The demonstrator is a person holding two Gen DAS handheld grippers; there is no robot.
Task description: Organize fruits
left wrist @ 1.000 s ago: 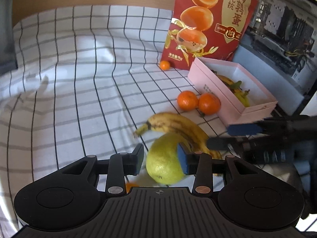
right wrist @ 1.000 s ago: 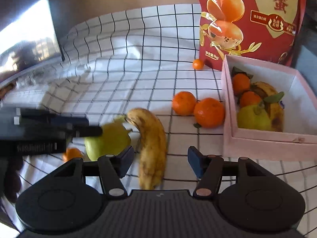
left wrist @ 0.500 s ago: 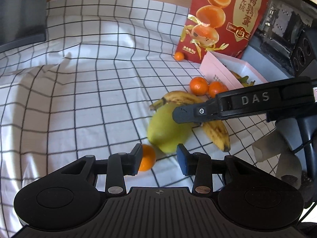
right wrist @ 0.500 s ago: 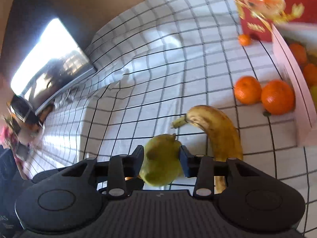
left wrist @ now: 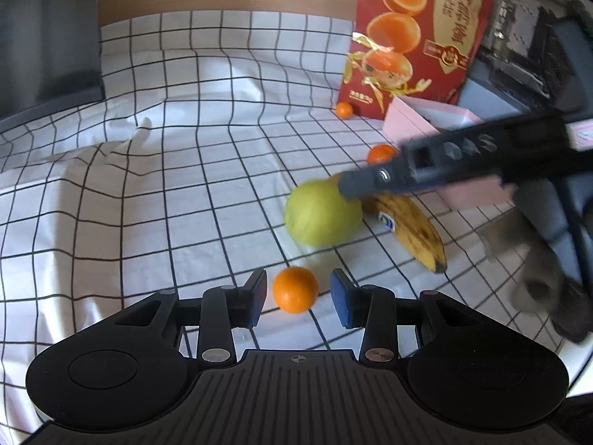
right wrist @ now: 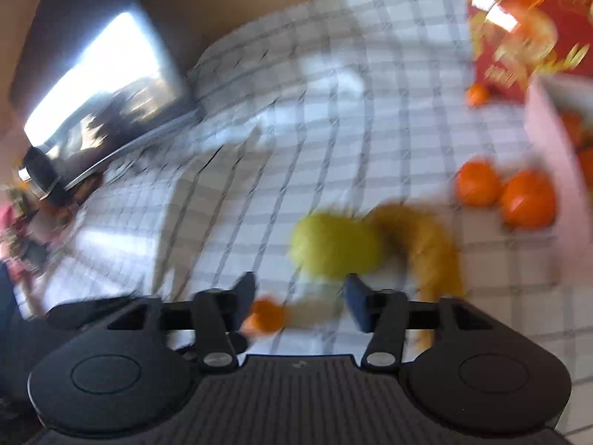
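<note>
Right wrist view is motion-blurred; the pink box (right wrist: 548, 141) is cut off at the frame edge. Right gripper (right wrist: 300, 300) jaws spread, released, the yellow-green pear (left wrist: 322, 217) just ahead on the checked tablecloth (left wrist: 148, 185), touching the spotted banana (left wrist: 411, 230). Left gripper (left wrist: 298, 296) open around a small tangerine (left wrist: 295, 289), not clamped.

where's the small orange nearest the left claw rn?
In the left wrist view the small orange sits on the checked cloth between the open left claw's fingertips, untouched, just in front of the green pear.
</note>
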